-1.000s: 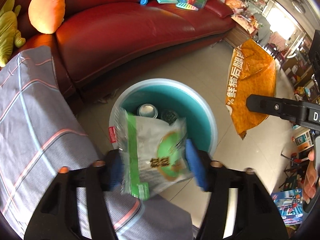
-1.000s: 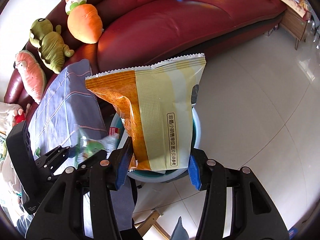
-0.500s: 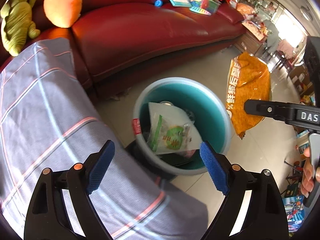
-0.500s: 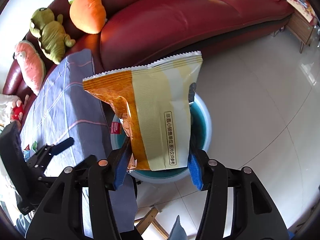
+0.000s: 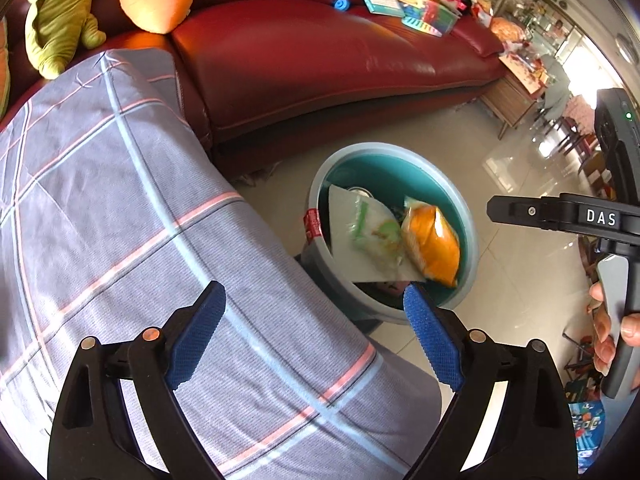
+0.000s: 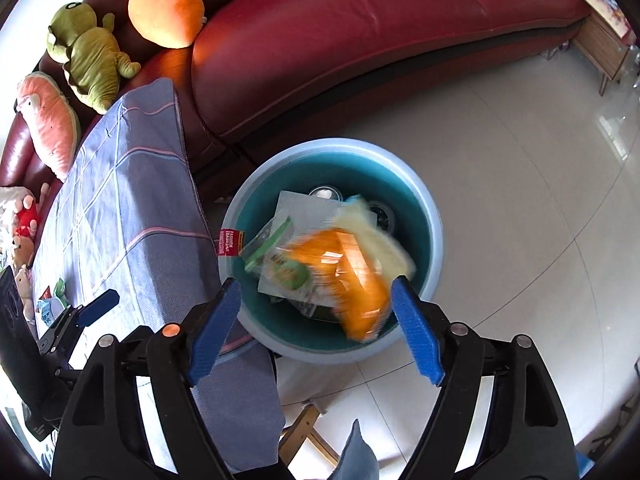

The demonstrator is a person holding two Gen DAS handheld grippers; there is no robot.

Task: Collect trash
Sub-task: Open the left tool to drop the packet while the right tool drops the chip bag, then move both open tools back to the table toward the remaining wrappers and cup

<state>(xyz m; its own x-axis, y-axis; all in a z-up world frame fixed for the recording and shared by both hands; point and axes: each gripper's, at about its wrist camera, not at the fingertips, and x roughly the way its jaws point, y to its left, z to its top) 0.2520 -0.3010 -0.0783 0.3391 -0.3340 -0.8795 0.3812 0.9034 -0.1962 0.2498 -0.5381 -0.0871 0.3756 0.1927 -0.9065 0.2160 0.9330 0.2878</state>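
A round teal bin (image 5: 470, 216) (image 6: 434, 236) stands on the tiled floor beside the table. Inside it lie a green-and-white snack bag (image 5: 368, 232) (image 6: 280, 268) and an orange-and-yellow chip bag (image 5: 434, 246) (image 6: 352, 276), the latter blurred with motion. Can tops show beneath them. My left gripper (image 5: 316, 332) is open and empty over the table's edge, short of the bin. My right gripper (image 6: 316, 320) is open and empty just above the bin's near rim; its finger (image 5: 520, 212) shows at the right of the left wrist view.
A table with a grey plaid cloth (image 5: 120, 220) (image 6: 132, 208) borders the bin on the left. A red leather sofa (image 5: 320, 52) (image 6: 360, 28) with plush toys, books and toys curves behind. A wooden side table (image 5: 516, 100) stands far right.
The left gripper opened and its green bag dropped into the bin, then it drew back over the table. The right gripper has just opened and the orange chip bag has fallen into the bin.
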